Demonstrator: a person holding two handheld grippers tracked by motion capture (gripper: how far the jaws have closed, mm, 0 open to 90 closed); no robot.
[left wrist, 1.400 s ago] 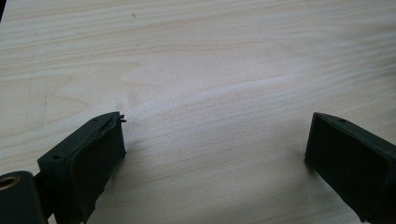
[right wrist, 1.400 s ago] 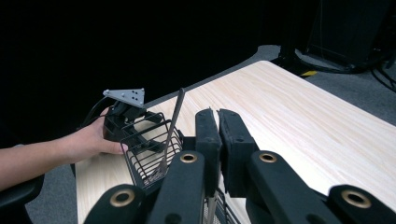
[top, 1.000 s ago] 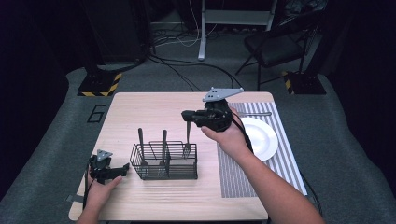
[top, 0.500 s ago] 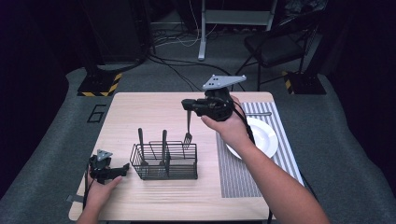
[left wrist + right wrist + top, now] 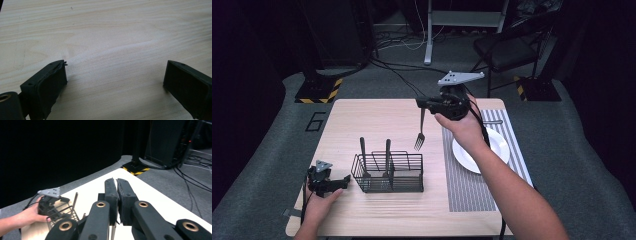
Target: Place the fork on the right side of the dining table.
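My right gripper [image 5: 423, 103] is held above the middle of the table, shut on the handle of a metal fork [image 5: 420, 131]. The fork hangs tines down, just above the right end of a black wire basket [image 5: 389, 172]. Two dark-handled utensils [image 5: 362, 150] stand upright in the basket. In the right gripper view the jaws [image 5: 117, 182] are pressed together, with the thin fork handle [image 5: 113, 230] running down between them. At the table's front left corner my left gripper [image 5: 343, 180] rests open, left of the basket; its jaws [image 5: 115, 80] stand wide over bare wood.
A striped placemat [image 5: 462, 185] lies on the right half of the table with a white plate [image 5: 494, 150] on it and a piece of cutlery [image 5: 493, 121] at its far end. A chair and cables stand on the floor beyond the table.
My right gripper has risen and drifted a little to the right, lifting the fork from beside the basket's right end. The left gripper has stayed put.
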